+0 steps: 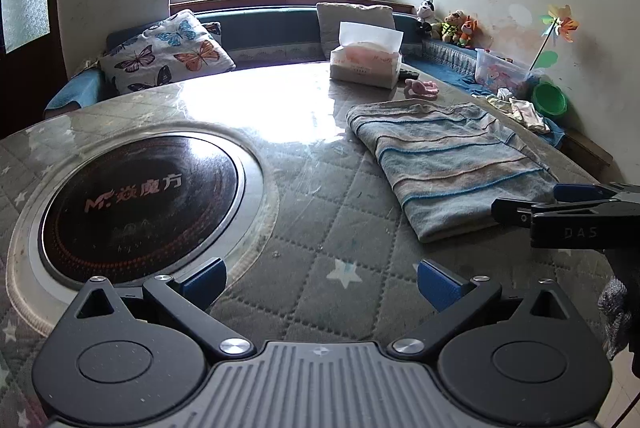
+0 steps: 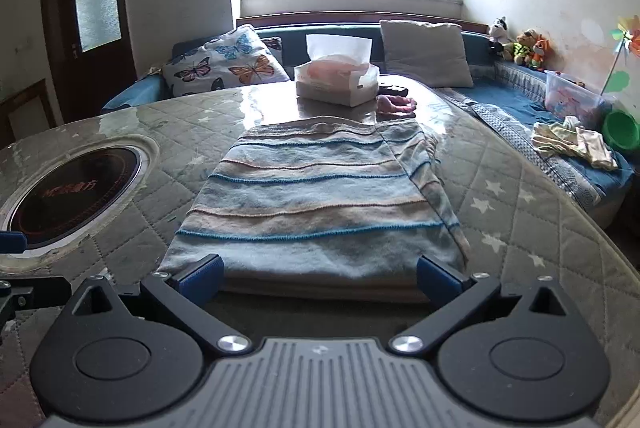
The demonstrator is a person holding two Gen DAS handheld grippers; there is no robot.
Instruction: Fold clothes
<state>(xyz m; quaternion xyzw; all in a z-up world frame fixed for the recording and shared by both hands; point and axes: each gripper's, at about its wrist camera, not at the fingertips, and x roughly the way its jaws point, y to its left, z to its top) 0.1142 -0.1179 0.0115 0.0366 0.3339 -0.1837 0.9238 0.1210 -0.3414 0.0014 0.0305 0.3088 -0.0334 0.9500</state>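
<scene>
A folded blue and beige striped garment [image 2: 320,200] lies flat on the quilted table; it also shows right of centre in the left wrist view [image 1: 448,164]. My right gripper [image 2: 318,278] is open and empty, its blue pads at the garment's near edge. From the left wrist view the right gripper [image 1: 560,204] shows at the garment's near right corner. My left gripper [image 1: 320,282] is open and empty over bare table, left of the garment.
A round black cooktop [image 1: 136,200] is set into the table at left. A tissue box [image 2: 336,80] and a small pink item [image 2: 396,104] stand behind the garment. More small clothes [image 2: 572,144] lie on the blue bench at right, by a green bowl [image 2: 622,130].
</scene>
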